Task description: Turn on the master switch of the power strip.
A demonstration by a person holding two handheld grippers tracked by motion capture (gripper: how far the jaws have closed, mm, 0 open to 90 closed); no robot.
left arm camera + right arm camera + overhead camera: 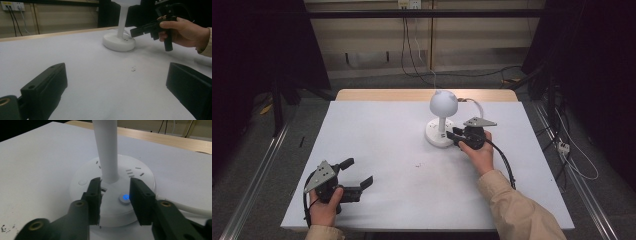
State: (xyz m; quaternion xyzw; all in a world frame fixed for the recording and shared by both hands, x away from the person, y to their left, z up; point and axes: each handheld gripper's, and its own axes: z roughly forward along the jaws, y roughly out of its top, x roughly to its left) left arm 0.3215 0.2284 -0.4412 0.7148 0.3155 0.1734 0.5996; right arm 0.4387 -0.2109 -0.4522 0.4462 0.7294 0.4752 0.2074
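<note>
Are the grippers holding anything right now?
Nothing. The left gripper is open over bare table; the right gripper hangs open over the white round lamp base.

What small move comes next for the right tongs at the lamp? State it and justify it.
Probably ease the right tongs down and a little toward their right jaw, so a tip presses the blue-lit button. They hang open over the lamp base, astride the stem, with the button just inside the right jaw. The left tongs rest open, far off.
</note>
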